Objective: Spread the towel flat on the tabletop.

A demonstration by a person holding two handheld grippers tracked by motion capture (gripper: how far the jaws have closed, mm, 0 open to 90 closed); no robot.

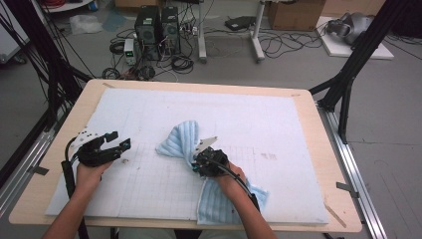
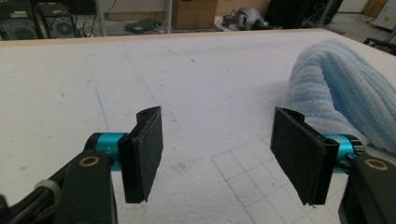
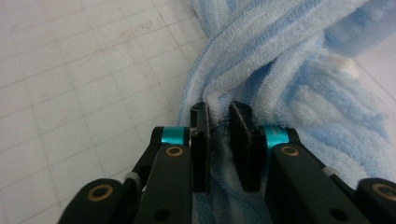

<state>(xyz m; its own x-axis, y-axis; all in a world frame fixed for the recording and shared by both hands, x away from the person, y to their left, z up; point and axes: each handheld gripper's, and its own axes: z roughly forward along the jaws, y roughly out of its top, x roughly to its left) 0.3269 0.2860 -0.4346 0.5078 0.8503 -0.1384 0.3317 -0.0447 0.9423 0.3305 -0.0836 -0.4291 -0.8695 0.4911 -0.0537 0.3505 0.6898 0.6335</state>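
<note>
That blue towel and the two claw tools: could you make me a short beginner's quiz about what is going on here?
1. True or false: the left gripper is holding the blue towel.
2. Which gripper has towel fabric between its jaws? A. left B. right C. both
3. What does the towel lie on?

Key
1. False: its jaws stand wide apart over bare mat, with nothing between them.
2. B: the right gripper has a bunched fold of the towel between its nearly closed jaws.
3. A white gridded mat that covers the wooden table.

High view overhead; gripper views close, share towel [image 1: 185,142].
</note>
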